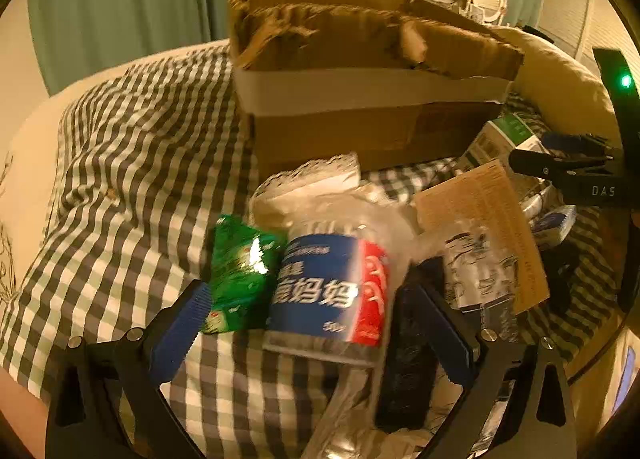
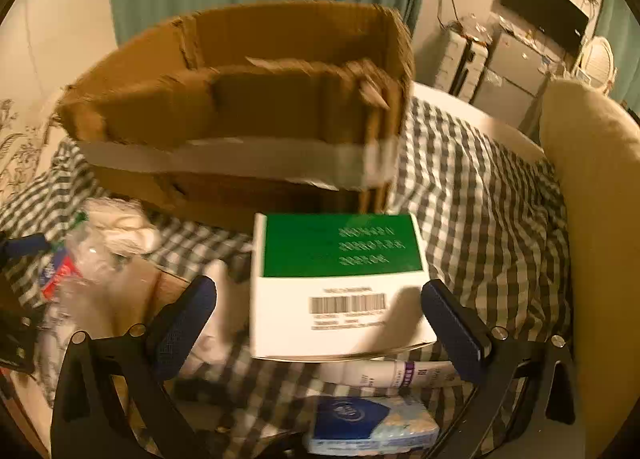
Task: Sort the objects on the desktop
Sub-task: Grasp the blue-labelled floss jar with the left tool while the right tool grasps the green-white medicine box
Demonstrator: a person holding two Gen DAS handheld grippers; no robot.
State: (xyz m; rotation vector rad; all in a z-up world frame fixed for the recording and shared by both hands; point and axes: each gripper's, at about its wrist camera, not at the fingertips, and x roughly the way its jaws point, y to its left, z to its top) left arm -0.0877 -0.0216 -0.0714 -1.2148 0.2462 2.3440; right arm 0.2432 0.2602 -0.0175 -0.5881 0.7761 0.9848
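My left gripper is wide apart over a plastic bottle, holding nothing. My right gripper is wide apart around a green and white box. A cardboard box sits far behind on the checked cloth.

The torn brown cardboard box is motion-blurred; beneath the green-and-white carton before it, a white tube lies mostly hidden.
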